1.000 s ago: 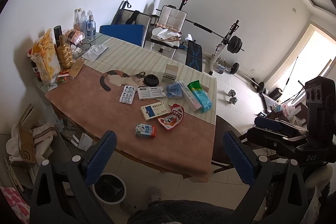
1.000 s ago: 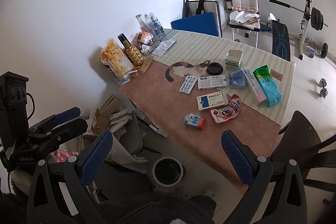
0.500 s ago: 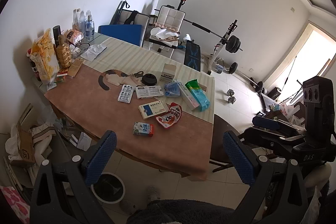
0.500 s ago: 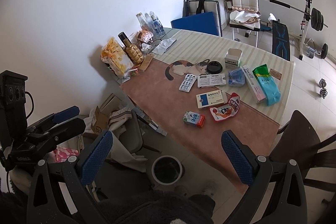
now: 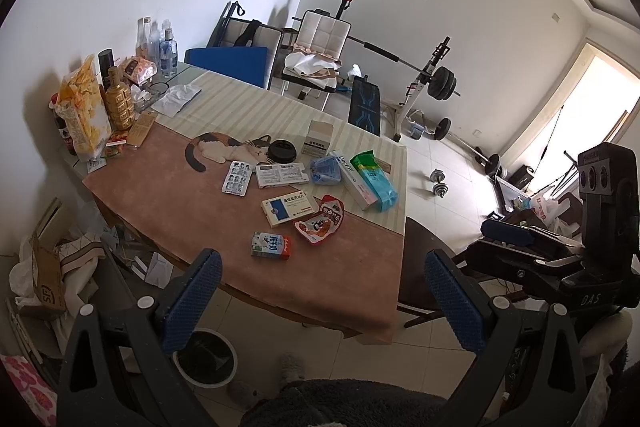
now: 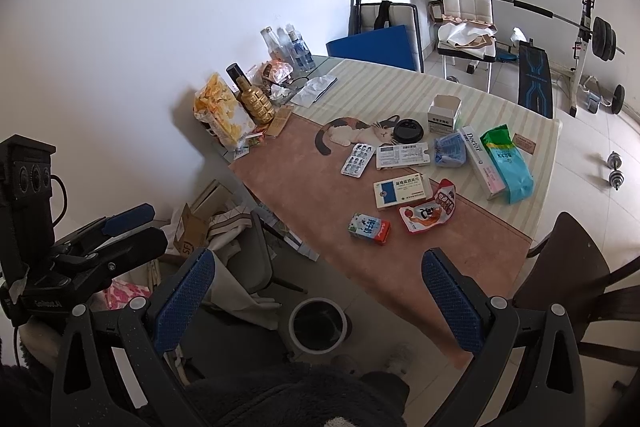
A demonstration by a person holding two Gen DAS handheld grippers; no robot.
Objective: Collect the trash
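Trash lies on a table with a brown and striped cloth (image 5: 168, 195) (image 6: 304, 179): a small milk carton (image 5: 271, 246) (image 6: 369, 228), a torn red wrapper (image 5: 321, 220) (image 6: 430, 207), medicine boxes (image 5: 288, 207) (image 6: 402, 190), a blister pack (image 5: 237, 178), a green-blue pack (image 5: 375, 181) (image 6: 508, 163). A round white bin (image 5: 205, 358) (image 6: 318, 324) stands on the floor by the table's near edge. My left gripper (image 5: 320, 303) and right gripper (image 6: 316, 301) are both open and empty, held well back from the table.
Bottles and a snack bag (image 5: 82, 115) crowd the table's far left corner. A dark chair (image 6: 576, 267) stands at the right end. Cardboard and bags (image 5: 48, 279) clutter the floor on the left. Chairs and a weight bench (image 5: 424, 83) stand behind.
Both grippers have drawn back slightly, so the table looks a little smaller and farther. Both stay open; nothing on the table moved.
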